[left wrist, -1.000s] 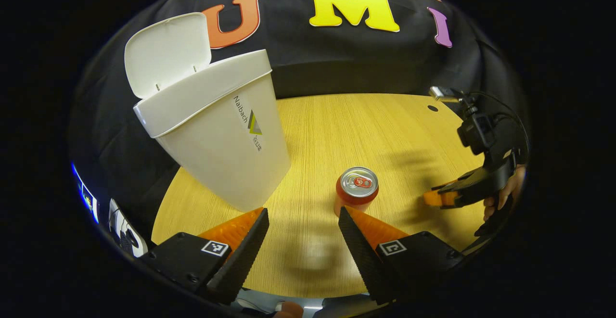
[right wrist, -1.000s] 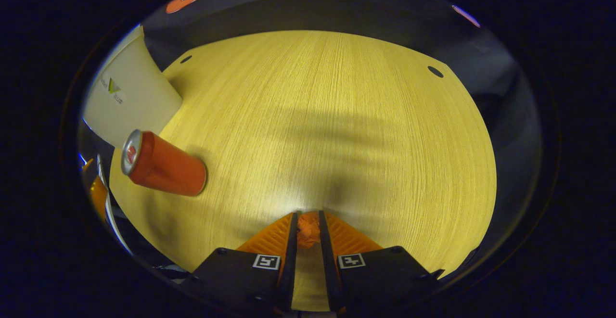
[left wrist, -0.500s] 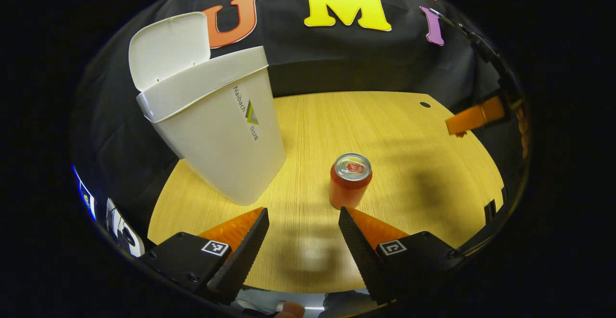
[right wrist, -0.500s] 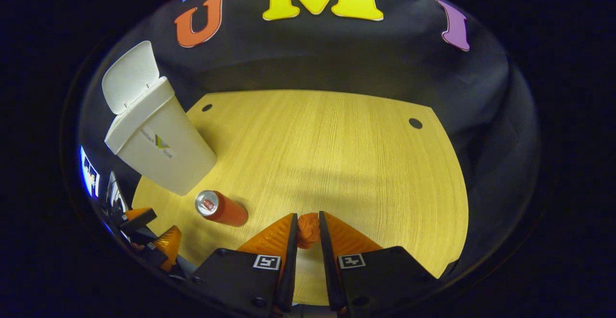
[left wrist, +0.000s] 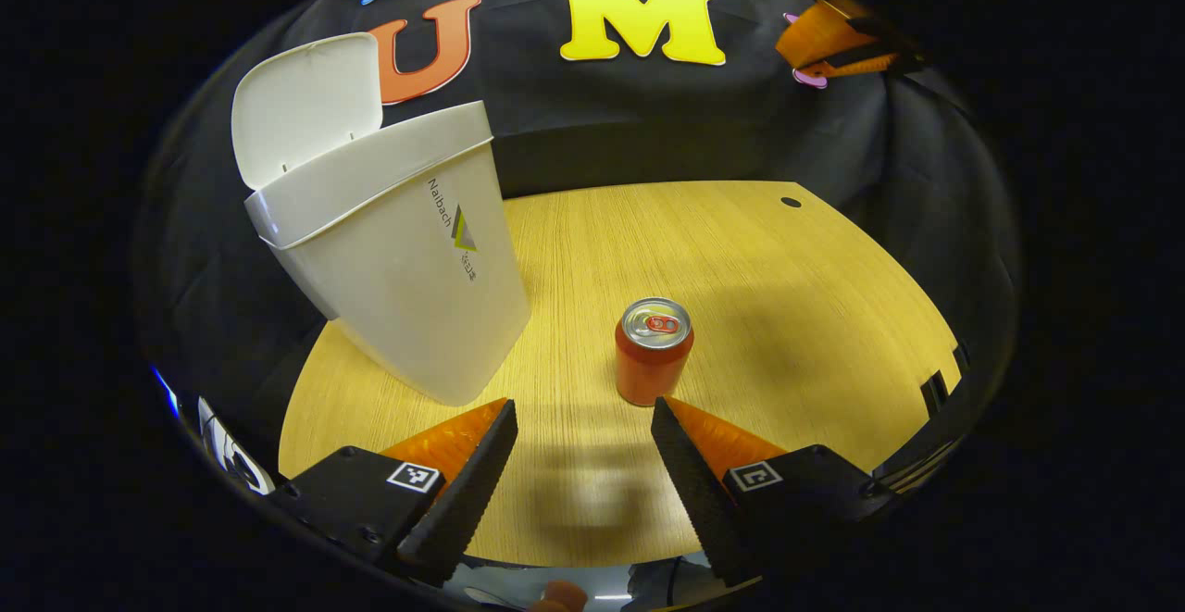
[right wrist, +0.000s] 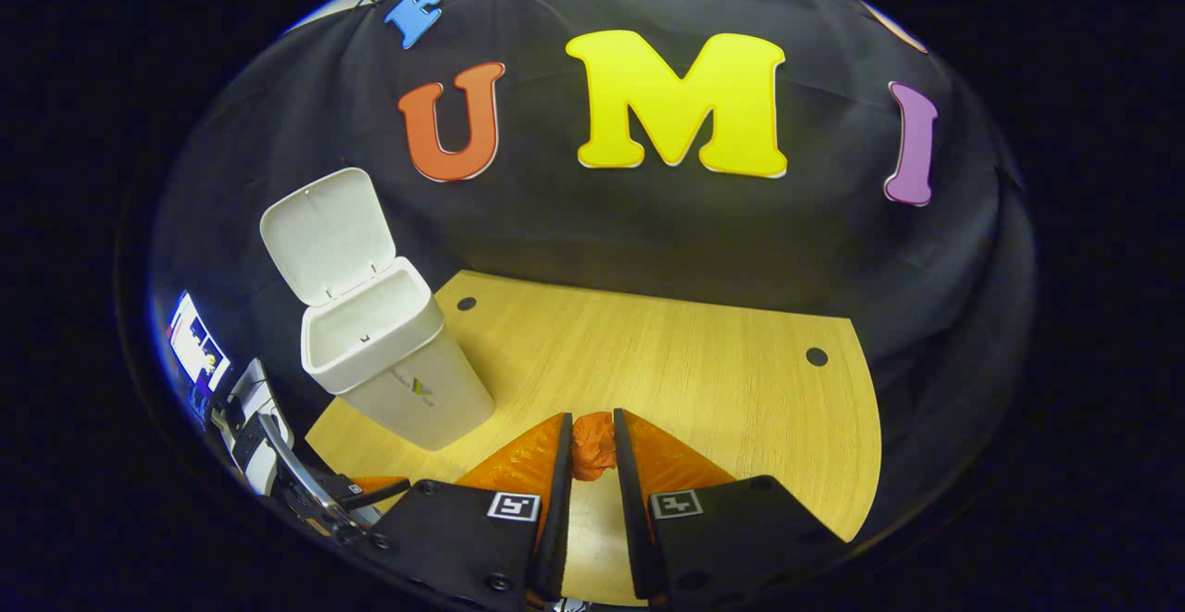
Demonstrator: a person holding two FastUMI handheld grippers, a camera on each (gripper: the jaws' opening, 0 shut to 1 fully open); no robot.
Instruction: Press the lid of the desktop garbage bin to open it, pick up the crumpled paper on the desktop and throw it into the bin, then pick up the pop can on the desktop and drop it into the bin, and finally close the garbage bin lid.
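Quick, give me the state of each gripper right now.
Left gripper: open, jaws spread, holding nothing, pop can just ahead.
Right gripper: shut on the crumpled paper.

Left gripper view: low over the table (left wrist: 741,251), close to the bin (left wrist: 407,288), facing its side from slightly below the rim. Right gripper view: high and farther from the bin (right wrist: 389,362), looking down into its open top. Shared: bin, table (right wrist: 704,362), booth wall.
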